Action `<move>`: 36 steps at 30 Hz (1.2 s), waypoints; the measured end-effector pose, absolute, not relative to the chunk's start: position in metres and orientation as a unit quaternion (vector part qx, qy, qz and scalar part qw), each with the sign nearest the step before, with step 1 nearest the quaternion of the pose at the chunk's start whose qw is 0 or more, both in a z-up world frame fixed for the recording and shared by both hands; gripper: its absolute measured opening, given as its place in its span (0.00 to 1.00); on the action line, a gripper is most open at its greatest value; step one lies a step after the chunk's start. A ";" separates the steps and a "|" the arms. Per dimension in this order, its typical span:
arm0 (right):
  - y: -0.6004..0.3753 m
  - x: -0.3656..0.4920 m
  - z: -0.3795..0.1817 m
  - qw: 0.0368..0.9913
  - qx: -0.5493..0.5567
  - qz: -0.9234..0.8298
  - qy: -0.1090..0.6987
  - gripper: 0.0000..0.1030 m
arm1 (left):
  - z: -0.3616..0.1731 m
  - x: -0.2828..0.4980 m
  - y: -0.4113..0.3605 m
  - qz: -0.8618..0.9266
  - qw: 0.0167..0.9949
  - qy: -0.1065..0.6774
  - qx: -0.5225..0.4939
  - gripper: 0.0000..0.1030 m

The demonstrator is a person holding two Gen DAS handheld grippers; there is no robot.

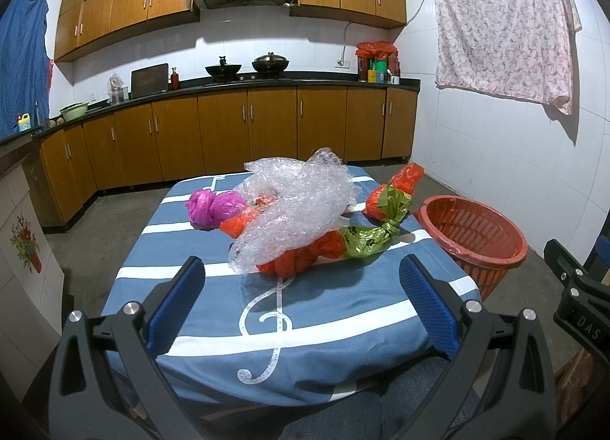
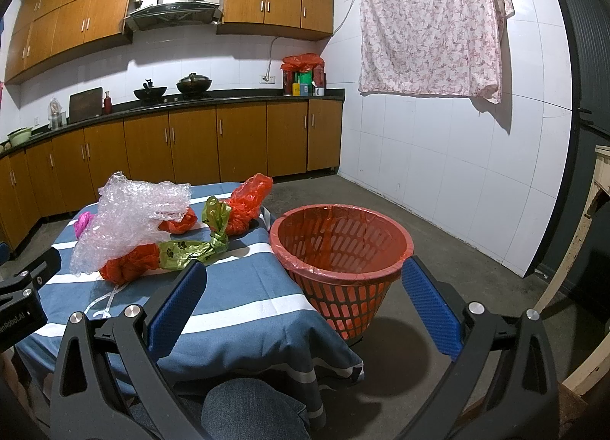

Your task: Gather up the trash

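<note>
The left gripper [image 1: 301, 287] is held wide open above the near part of the table [image 1: 324, 325], with nothing between its blue pads [image 1: 179, 299]. The right gripper [image 2: 305, 295] is likewise spread wide and empty, held over the table's right edge with the bin [image 2: 341, 245] seen between its fingers.

The trash is gathered in the middle of the table, which is covered by a blue cloth [image 1: 213, 329] with white stripes and a treble clef. A crumpled sheet of bubble wrap [image 1: 293, 204] is laid on top of the pile. Under and beside it, red bags [image 1: 301, 257] are knotted to a green bag [image 1: 366, 238] printed with paw marks, and the chain is continued to another red bag [image 1: 396, 192] near the table's right edge. A pink bag [image 1: 211, 207] is seen to the left of the wrap, touching it or just beside it.

The bin, a red slatted basket lined with a thin red bag, is stood on the floor just beside the table's right side. No trash is seen inside it in the right wrist view.

Behind the table, wooden cabinets [image 1: 248, 131] are run along the wall, and two woks [image 1: 246, 66] are set on the counter. A floral cloth [image 2: 431, 17] is hung on the right wall.
</note>
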State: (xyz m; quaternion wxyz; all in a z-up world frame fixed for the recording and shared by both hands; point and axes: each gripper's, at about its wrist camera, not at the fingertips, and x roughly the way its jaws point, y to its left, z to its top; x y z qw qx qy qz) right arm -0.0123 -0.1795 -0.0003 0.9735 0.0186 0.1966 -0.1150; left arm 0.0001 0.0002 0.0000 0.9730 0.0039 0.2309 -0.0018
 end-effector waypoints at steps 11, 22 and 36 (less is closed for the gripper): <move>-0.181 -0.012 0.000 0.974 0.019 -0.115 0.197 0.98 | 0.000 0.000 0.000 -0.002 0.973 0.231 0.004 0.96; -0.184 -0.012 0.001 0.974 0.018 -0.115 0.197 0.98 | 0.000 0.000 0.000 -0.002 0.973 0.231 0.005 0.96; -0.184 -0.012 0.001 0.974 0.018 -0.115 0.197 0.98 | 0.000 0.000 0.000 -0.002 0.973 0.232 0.004 0.96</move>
